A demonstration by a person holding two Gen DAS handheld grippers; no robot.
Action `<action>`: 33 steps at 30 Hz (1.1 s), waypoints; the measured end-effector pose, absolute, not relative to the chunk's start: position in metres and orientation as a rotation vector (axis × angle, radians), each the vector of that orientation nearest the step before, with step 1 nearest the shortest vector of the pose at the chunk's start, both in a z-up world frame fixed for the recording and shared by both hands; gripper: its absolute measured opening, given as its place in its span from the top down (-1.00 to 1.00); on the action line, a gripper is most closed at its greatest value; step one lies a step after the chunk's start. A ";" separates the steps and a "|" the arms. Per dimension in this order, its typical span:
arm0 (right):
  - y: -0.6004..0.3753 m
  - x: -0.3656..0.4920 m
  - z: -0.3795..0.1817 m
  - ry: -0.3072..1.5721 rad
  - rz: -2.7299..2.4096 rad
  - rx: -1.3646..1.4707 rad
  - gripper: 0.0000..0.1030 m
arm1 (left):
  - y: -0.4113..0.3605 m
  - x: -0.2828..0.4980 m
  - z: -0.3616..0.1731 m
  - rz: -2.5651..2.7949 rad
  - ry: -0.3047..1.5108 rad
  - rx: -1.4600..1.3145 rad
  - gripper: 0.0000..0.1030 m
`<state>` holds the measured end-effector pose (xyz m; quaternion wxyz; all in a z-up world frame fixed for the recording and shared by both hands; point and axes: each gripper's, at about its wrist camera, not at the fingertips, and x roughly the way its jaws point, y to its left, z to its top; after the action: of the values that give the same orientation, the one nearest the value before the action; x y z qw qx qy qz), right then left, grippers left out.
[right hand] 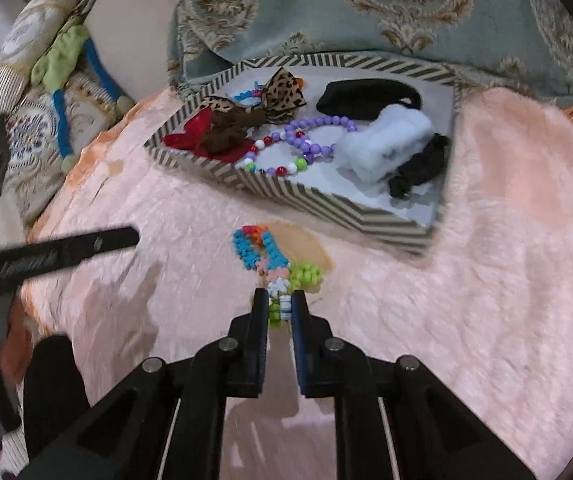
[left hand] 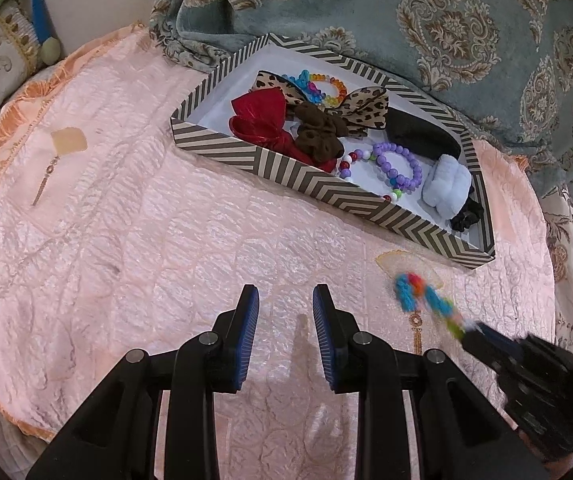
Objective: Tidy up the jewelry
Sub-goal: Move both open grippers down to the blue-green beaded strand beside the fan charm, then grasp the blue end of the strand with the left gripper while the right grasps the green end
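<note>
Right wrist view: right gripper (right hand: pixel 280 306) fingers closed on near end of bead bracelet (right hand: pixel 264 254) lying on pink bedspread (right hand: pixel 466 280) near striped box (right hand: pixel 326 210); light, floppy; left gripper (left hand: pixel 285 304) open, empty.

Soft indoor light is falling evenly from above, and my glossy pink quilted bedspread (left hand: pixel 126 240) is throwing back pale glare around the chevron-striped cardboard box (left hand: pixel 286 168). My left gripper (left hand: pixel 285 312) is casting a faint shadow just below that box. Both fisheye views are bending hard and going black at the corners. The right wrist view is smearing to the right of the box, and the multicoloured beaded bracelet (right hand: pixel 264 256) is blurring.
</note>
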<state>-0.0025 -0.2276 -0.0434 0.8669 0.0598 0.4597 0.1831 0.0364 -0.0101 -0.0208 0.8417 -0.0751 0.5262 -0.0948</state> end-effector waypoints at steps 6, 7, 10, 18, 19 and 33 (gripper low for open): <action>-0.256 -0.023 -0.021 0.927 0.486 0.294 0.79 | -0.019 0.032 -0.021 -0.216 1.124 -0.168 0.79; -0.257 -0.022 -0.021 0.925 0.469 0.290 0.79 | -0.023 0.029 -0.020 -0.223 1.122 -0.158 0.79; -0.275 -0.014 -0.029 0.956 0.353 0.289 0.79 | -0.033 0.023 -0.016 -0.256 1.120 -0.140 0.79; -0.314 -0.014 -0.052 1.018 0.139 0.264 0.36 | -0.078 0.014 -0.017 -0.397 1.146 -0.125 0.70; -0.319 -0.016 -0.051 1.007 0.128 0.273 0.33 | -0.083 0.014 -0.018 -0.407 1.148 -0.122 0.69; -0.301 -0.009 -0.055 1.000 0.215 0.166 0.34 | -0.134 0.025 -0.045 -0.440 1.214 -0.024 0.68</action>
<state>-0.0090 -0.3010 -0.0546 0.8689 0.0791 0.4777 0.1030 0.0254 -0.1344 -0.0455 0.7988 -0.0110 0.5655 -0.2052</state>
